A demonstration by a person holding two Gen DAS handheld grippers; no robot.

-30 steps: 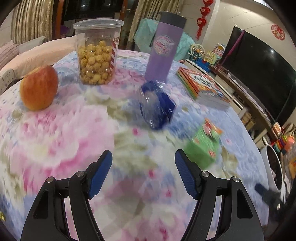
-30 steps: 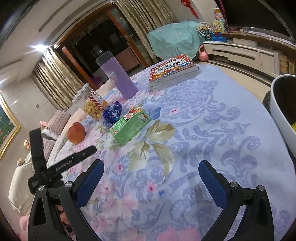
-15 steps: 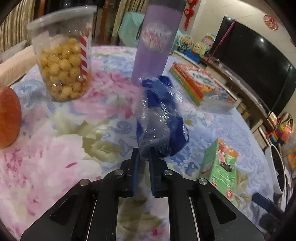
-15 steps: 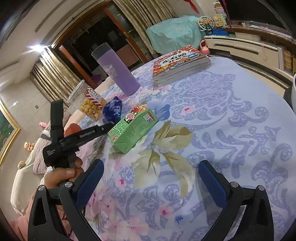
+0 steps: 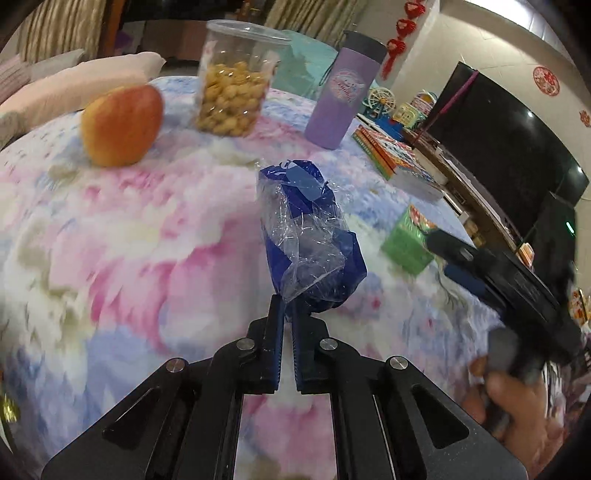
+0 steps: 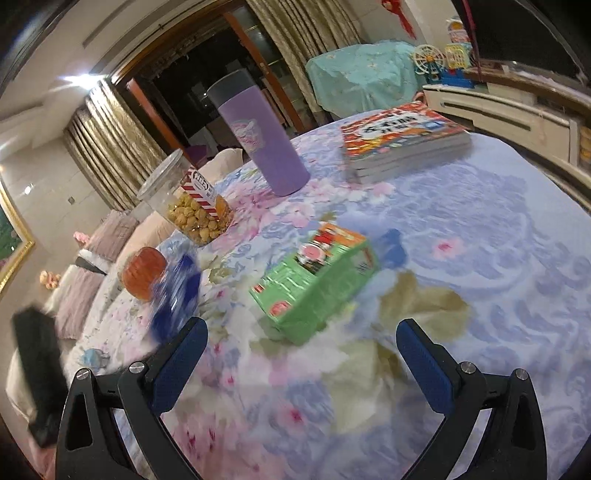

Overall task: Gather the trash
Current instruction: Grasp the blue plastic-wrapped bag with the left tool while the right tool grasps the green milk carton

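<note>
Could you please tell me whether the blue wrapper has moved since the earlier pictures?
Yes. The blue wrapper, pinched in the left claw, has come away from the purple tumbler, toward the camera.

A home living room.
Floral-clothed table (image 6: 498, 229), gold curtains (image 6: 110, 155), dark television (image 5: 495, 129), sofa cushions (image 6: 92, 266), red wall decorations (image 5: 400, 35).

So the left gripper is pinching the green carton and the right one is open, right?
Not quite. The left wrist view shows the left gripper pinching the crinkly blue plastic wrapper, not the green carton, which lies on the table in front of the right gripper. That one is open.
</note>
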